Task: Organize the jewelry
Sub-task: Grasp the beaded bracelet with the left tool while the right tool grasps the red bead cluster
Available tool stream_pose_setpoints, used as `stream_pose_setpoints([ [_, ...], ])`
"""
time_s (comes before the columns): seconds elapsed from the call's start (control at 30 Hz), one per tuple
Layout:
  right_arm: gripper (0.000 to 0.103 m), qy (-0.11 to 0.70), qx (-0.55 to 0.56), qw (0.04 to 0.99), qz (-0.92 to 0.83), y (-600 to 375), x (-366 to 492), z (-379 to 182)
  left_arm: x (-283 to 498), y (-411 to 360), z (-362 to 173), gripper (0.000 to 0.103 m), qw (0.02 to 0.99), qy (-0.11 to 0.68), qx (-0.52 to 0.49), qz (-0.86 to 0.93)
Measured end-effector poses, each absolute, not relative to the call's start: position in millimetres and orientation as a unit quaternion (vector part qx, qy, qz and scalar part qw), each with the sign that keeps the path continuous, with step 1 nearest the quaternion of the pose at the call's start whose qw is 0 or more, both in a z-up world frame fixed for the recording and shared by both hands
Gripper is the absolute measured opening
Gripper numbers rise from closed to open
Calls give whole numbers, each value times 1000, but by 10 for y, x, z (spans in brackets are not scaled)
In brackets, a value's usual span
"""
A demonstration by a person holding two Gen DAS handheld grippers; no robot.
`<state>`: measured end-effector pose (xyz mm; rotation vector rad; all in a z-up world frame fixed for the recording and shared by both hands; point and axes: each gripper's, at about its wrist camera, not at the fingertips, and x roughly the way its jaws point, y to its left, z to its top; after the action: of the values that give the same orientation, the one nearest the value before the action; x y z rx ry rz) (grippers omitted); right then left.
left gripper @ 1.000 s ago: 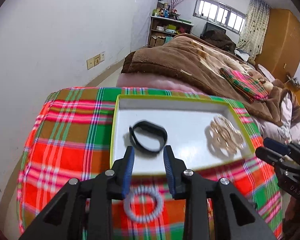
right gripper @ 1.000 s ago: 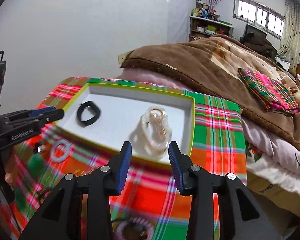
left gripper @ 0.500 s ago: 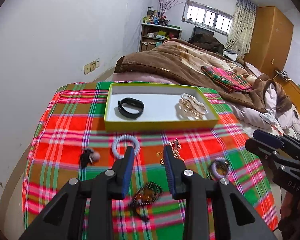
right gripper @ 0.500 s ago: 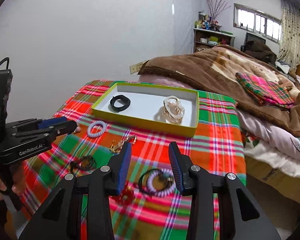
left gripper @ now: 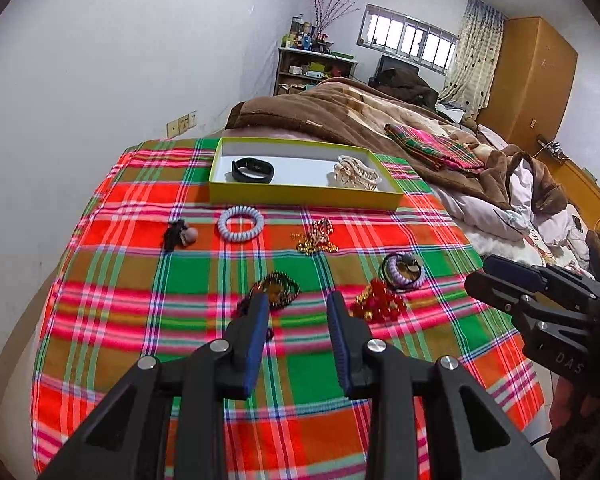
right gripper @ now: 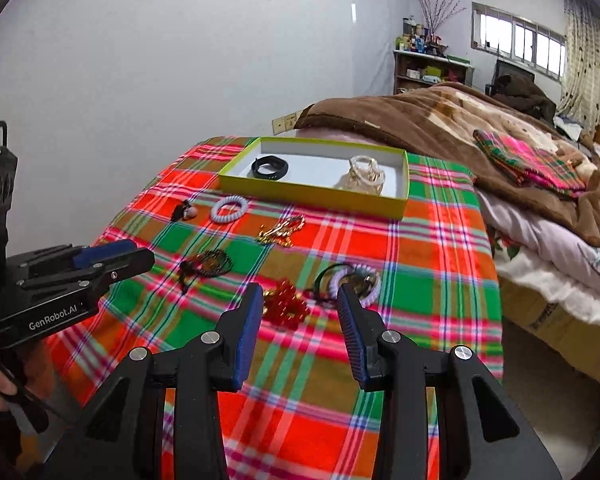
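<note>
A yellow-green box (left gripper: 300, 194) (right gripper: 312, 194) at the far side of the plaid cloth holds a black band (left gripper: 253, 170) (right gripper: 269, 167) and a pale gold bracelet bundle (left gripper: 354, 174) (right gripper: 363, 174). Loose on the cloth lie a white coil ring (left gripper: 240, 224) (right gripper: 228, 209), a gold chain (left gripper: 316, 237) (right gripper: 281, 232), a dark bead bracelet (left gripper: 278, 286) (right gripper: 210, 263), red beads (left gripper: 378, 302) (right gripper: 286, 304), a lilac ring with black cord (left gripper: 404, 270) (right gripper: 354, 278) and a small black-and-pink piece (left gripper: 180, 234) (right gripper: 186, 211). My left gripper (left gripper: 296, 312) and right gripper (right gripper: 300, 300) are open and empty above the near cloth.
The plaid cloth (left gripper: 180, 280) covers a table beside a white wall on the left. A bed with a brown blanket (left gripper: 360, 112) lies behind and to the right. The table's right edge (right gripper: 496, 280) drops to the floor.
Both grippers have pulled back from the box and risen, so the whole cloth with the loose pieces now shows. Both stay open and empty.
</note>
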<state>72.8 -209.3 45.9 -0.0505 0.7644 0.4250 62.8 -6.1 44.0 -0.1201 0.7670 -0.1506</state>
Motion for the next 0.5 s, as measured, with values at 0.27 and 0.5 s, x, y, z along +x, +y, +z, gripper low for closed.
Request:
stream_pose_setpoints([
  [0.27,39,386,-26,894,227,-2029,624,357,481,-37,359,31,918,383,-70,-76],
  [0.5,43,392,-27,886,246,-1984,660,286,517,-37,286,31,914,392,-68,-79],
])
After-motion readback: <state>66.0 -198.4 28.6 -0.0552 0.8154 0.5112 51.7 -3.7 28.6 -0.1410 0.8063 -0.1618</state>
